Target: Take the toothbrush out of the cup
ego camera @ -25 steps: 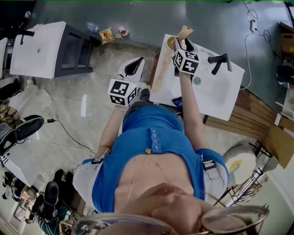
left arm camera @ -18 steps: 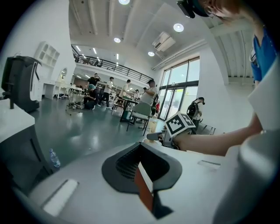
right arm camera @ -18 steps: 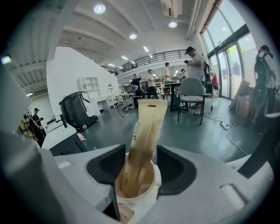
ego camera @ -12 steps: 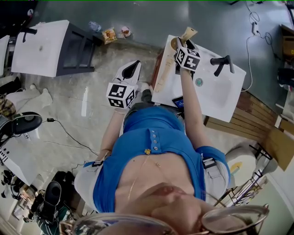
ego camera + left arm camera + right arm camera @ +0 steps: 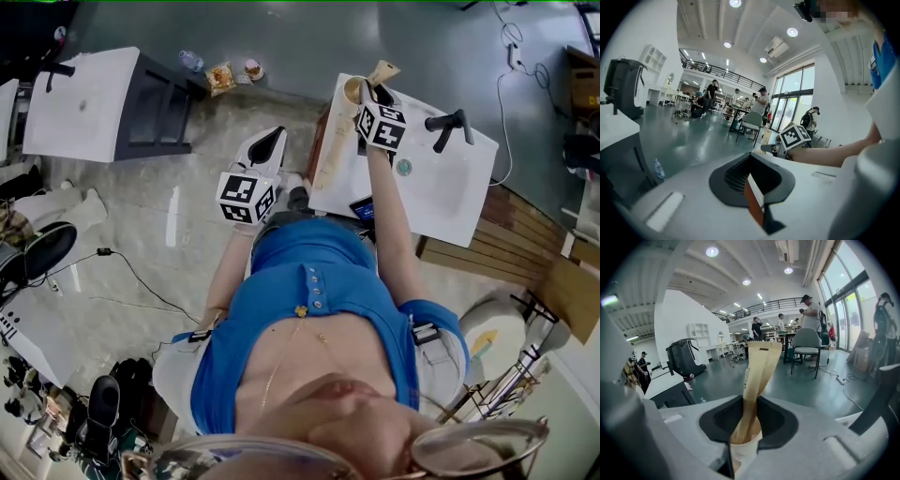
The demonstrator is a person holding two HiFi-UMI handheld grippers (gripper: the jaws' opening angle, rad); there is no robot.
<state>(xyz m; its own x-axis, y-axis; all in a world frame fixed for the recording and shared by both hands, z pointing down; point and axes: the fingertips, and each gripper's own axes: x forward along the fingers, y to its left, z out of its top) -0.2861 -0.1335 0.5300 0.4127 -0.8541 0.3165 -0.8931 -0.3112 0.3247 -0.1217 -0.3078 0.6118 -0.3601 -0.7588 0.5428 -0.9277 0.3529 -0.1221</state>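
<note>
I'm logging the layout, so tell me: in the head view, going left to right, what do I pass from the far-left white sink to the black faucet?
Left to right: white sink on dark stand → water bottle → left claw → paper cup → wrapped toothbrush → black faucet.

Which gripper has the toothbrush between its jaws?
The right gripper, jaws closing on the paper-wrapped toothbrush in the cup; the left gripper is shut and empty.

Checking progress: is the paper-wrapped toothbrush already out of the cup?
No, the paper-wrapped toothbrush stands in the paper cup, between the closing fingers of the right gripper.
</note>
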